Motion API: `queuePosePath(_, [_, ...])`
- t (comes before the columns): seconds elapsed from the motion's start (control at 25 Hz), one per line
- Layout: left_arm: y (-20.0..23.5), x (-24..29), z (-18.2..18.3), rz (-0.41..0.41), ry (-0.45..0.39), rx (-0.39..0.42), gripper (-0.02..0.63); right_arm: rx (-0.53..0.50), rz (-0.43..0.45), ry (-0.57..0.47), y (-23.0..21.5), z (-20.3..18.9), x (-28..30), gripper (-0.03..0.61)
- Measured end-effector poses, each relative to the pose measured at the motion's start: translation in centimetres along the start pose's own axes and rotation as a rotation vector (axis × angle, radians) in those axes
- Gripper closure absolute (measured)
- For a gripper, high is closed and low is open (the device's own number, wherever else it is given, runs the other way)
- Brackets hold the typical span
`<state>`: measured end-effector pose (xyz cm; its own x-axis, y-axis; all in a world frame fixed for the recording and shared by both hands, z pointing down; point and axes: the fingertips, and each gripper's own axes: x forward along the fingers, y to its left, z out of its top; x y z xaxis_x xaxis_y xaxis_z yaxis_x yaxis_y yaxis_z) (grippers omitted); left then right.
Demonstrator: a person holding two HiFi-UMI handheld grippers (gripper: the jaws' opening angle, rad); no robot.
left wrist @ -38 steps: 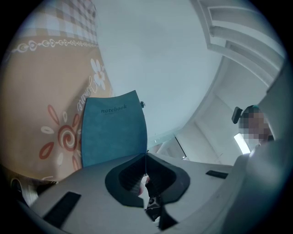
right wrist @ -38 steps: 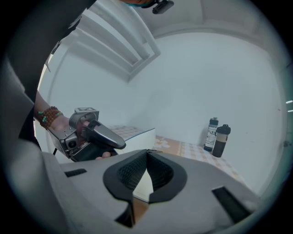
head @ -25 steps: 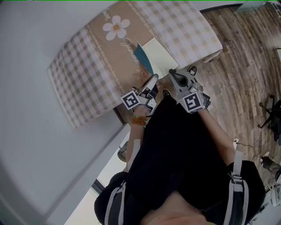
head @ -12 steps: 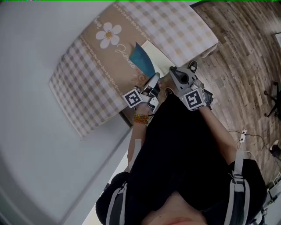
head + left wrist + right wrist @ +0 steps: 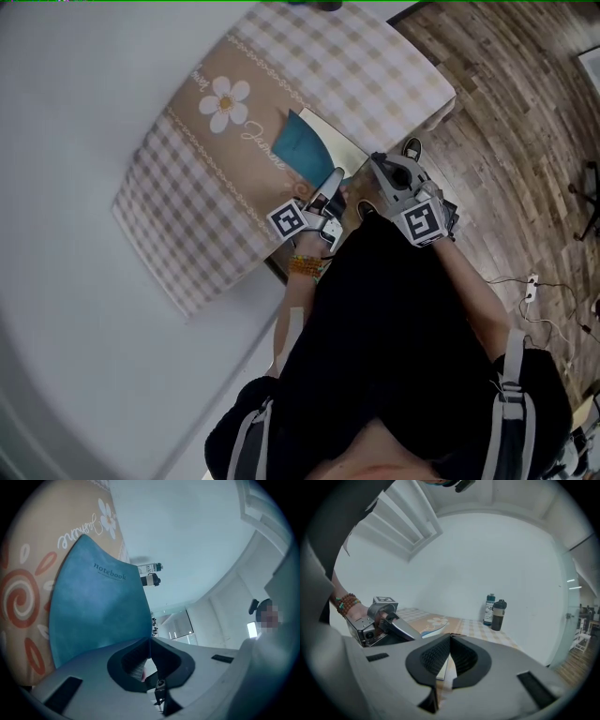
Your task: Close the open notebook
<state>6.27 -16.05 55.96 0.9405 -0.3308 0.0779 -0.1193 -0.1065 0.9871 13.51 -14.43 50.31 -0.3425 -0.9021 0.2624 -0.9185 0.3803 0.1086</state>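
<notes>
The notebook lies on the beige runner of the checked table. Its teal cover (image 5: pixel 302 143) stands lifted and bowed over the white pages (image 5: pixel 339 148). In the left gripper view the cover (image 5: pixel 98 606), printed "notebook", fills the left side and its lower corner runs into the jaw tips. My left gripper (image 5: pixel 335 175) (image 5: pixel 150 639) is shut on that cover edge. My right gripper (image 5: pixel 377 161) (image 5: pixel 450 635) hovers just right of the notebook, jaws shut with nothing between them. From the right gripper view I see the left gripper (image 5: pixel 391 624) and the notebook's edge (image 5: pixel 434 630).
The checked tablecloth (image 5: pixel 187 225) hangs over the near edge, close against the person's body. Two bottles (image 5: pixel 490 609) (image 5: pixel 498 615) stand at the far end of the table by the white wall. Wooden floor (image 5: pixel 506 112) lies to the right.
The teal cover has swung further over the white pages, so more teal and less white shows. Both grippers have shifted slightly along the table edge.
</notes>
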Motion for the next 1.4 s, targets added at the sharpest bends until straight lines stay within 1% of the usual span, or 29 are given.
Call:
queuePosePath(0.24, [1.0, 1.0, 0.4, 0.074, 0.005, 0.004, 0.589, 0.04, -0.051, 0.0, -1.8, -0.6, 0.0, 0.572])
queuePosePath(0.36, [1.1, 1.6, 0.3, 0.081, 0.009, -0.004, 0.588, 0.034, -0.058, -0.005, -2.4, -0.8, -0.3, 0.572])
queuePosePath(0.48, [1.6, 1.8, 0.1, 0.101, 0.009, -0.032, 0.586, 0.05, -0.068, -0.002, -2.6, -1.0, -0.7, 0.572])
queuePosePath(0.56, [1.7, 2.4, 0.0, 0.096, 0.005, -0.051, 0.584, 0.061, -0.072, -0.01, -2.7, -1.4, -1.0, 0.572])
queuePosePath(0.64, [1.9, 2.9, -0.4, 0.109, 0.002, -0.086, 0.583, 0.068, -0.072, 0.015, -2.7, -2.1, -1.4, 0.572])
queuePosePath(0.72, [2.1, 2.5, -0.3, 0.139, -0.01, -0.117, 0.583, 0.087, -0.067, 0.039, -2.4, -2.8, -1.2, 0.572])
queuePosePath(0.8, [2.2, 2.4, 0.3, 0.155, -0.018, -0.098, 0.583, 0.105, -0.07, 0.027, -2.9, -2.7, -0.8, 0.572])
queuePosePath(0.92, [2.6, 3.0, 0.1, 0.168, -0.005, -0.079, 0.581, 0.102, -0.09, 0.02, -4.3, -2.8, -1.3, 0.572])
queuePosePath(1.0, [2.8, 3.5, 0.1, 0.172, -0.001, -0.086, 0.578, 0.103, -0.098, 0.017, -4.7, -2.8, -1.2, 0.572])
queuePosePath(1.16, [3.1, 3.6, -0.5, 0.189, -0.006, -0.11, 0.577, 0.12, -0.087, 0.028, -4.2, -3.3, -1.4, 0.572])
queuePosePath(1.28, [3.3, 3.9, -0.2, 0.194, -0.021, -0.101, 0.574, 0.112, -0.076, 0.019, -4.1, -3.3, -0.9, 0.572])
queuePosePath(1.4, [3.5, 4.3, -0.7, 0.192, -0.037, -0.098, 0.568, 0.115, -0.073, 0.022, -4.5, -3.4, -1.3, 0.572])
